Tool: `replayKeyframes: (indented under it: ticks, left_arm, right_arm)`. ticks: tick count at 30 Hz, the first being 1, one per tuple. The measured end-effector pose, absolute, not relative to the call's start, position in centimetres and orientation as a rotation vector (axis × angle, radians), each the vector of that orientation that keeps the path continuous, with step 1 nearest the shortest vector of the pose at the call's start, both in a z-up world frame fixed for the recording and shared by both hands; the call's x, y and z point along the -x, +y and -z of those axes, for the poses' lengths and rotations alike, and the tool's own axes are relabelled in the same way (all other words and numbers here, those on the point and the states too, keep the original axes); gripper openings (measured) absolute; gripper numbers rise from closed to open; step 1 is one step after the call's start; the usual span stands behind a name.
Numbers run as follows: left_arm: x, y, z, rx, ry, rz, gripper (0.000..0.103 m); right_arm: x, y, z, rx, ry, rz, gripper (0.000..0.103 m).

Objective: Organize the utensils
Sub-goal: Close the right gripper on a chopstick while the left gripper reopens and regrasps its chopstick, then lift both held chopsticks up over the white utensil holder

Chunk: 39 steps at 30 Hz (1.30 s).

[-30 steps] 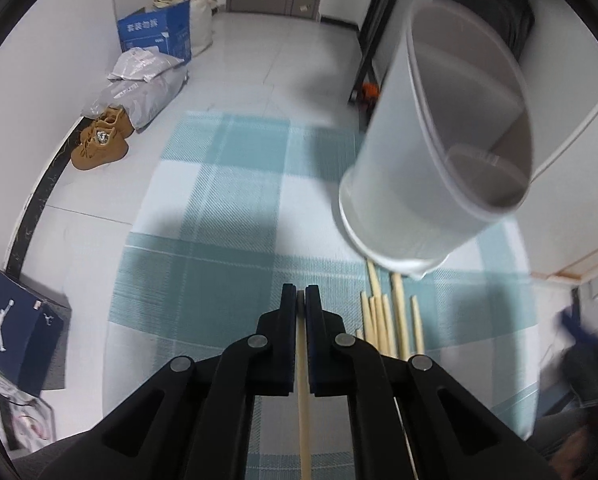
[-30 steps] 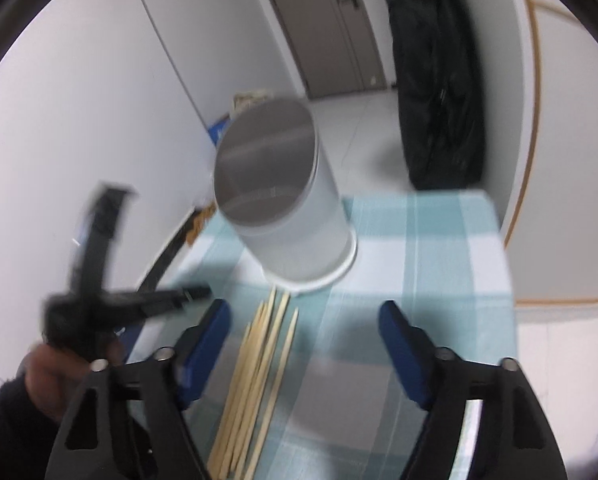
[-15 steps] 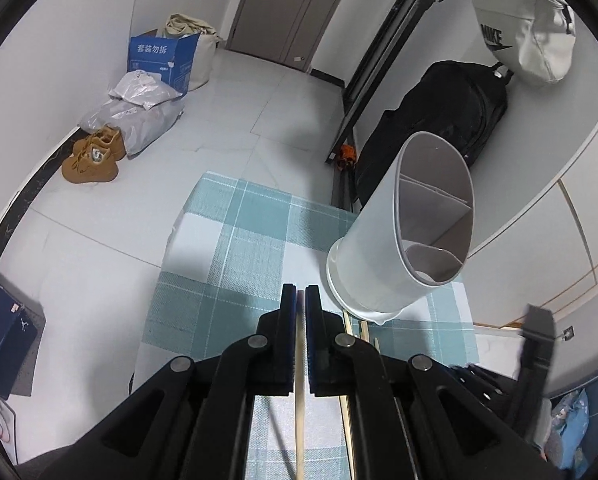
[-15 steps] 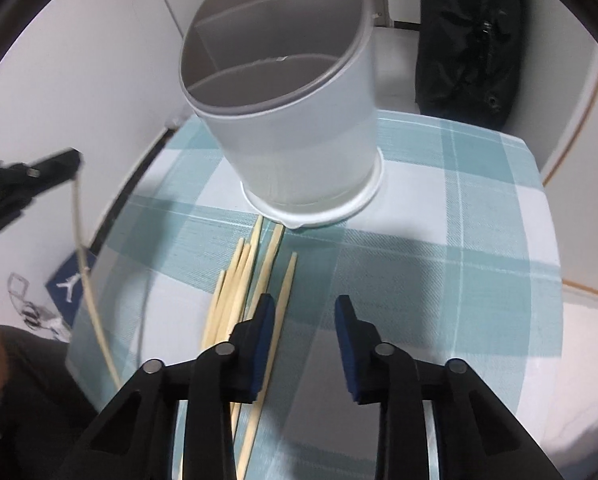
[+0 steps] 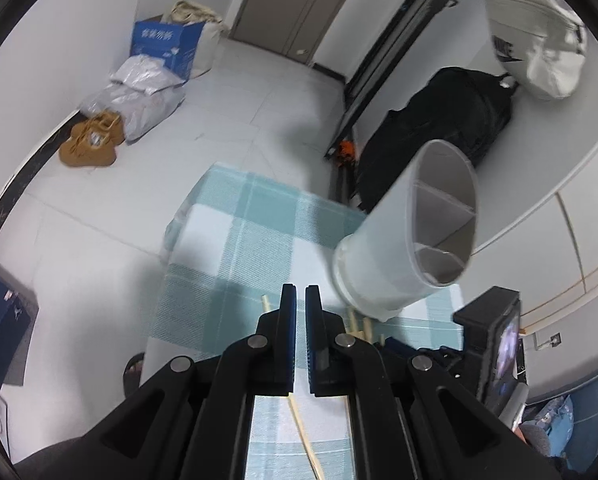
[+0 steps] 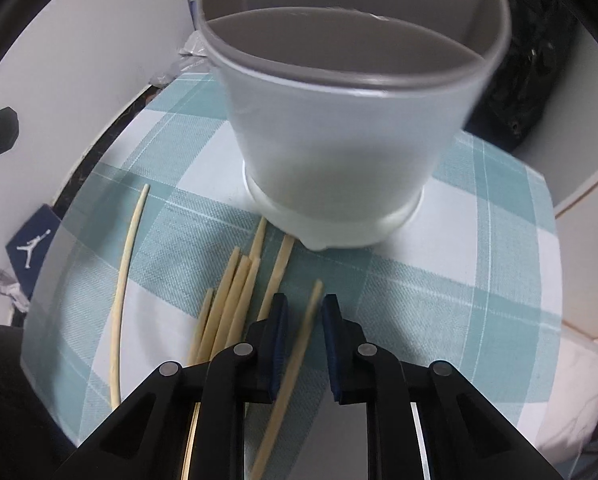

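A white utensil holder [image 6: 339, 128] with inner dividers stands on the teal checked tablecloth [image 6: 479, 280]; it also shows in the left wrist view [image 5: 411, 240]. Several wooden chopsticks [image 6: 235, 300] lie in a bundle in front of it. One chopstick [image 6: 125, 292] lies apart at the left; it shows below my left gripper [image 5: 301, 300], whose jaws are almost together with nothing between them. My right gripper [image 6: 303, 312] is low over the cloth, jaws slightly apart on either side of one chopstick [image 6: 299, 352], not clamping it.
The table's left and far edges drop to a white tiled floor [image 5: 259, 92]. On the floor lie brown shoes [image 5: 91, 144], bags and a blue box [image 5: 167, 44]. A black backpack [image 5: 439, 128] leans on the wall behind the holder.
The chopstick that was in my left gripper now lies on the cloth at the left. My right gripper has moved down and forward over a chopstick, jaws narrower.
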<state>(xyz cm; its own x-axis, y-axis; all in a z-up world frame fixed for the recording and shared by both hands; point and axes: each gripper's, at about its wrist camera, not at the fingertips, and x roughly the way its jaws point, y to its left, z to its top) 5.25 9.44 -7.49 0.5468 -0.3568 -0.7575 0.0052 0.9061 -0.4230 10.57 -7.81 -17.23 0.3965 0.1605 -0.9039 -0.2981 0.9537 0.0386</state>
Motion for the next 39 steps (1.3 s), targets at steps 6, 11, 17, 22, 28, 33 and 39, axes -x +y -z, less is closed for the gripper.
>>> replayKeyframes:
  ticks: [6,11,17,22,28,33,39]
  left_arm:
    - [-5.9,9.9,9.7,0.362,1.061,0.148,0.041]
    - [-6.6,8.6,11.3,0.274,1.134,0.119,0.050]
    - [-7.1,7.5,13.8,0.199,1.237,0.088,0.050]
    - [-7.4,6.3,13.8,0.128,1.239,0.075,0.050]
    - [-8.0,4.6,13.9,0.016,1.240,0.012,0.043]
    - [-7.8,3.4,13.7,0.007,1.242,0.025,0.003]
    - [-7.8,4.1,13.7,0.074,1.222,0.003,0.002]
  right_arm:
    - [-9.9,-8.1,16.8,0.103,1.093,-0.287,0.004]
    - [-8.5,-11.2,14.6,-0.048,1.030,-0.310,0.004]
    - [-6.0,-15.6,11.6,-0.257,0.909,-0.365,0.004]
    - [-6.4,-18.1,11.3,-0.391,0.858,-0.365,0.004]
    - [-6.8,-18.7,9.7,-0.411,0.794,-0.391,0.004]
    - [-6.1,-19.3,8.2,-0.406,0.747,-0.402,0.004]
    - [-6.1,-20.9,8.2,-0.449,0.730,-0.396,0.004]
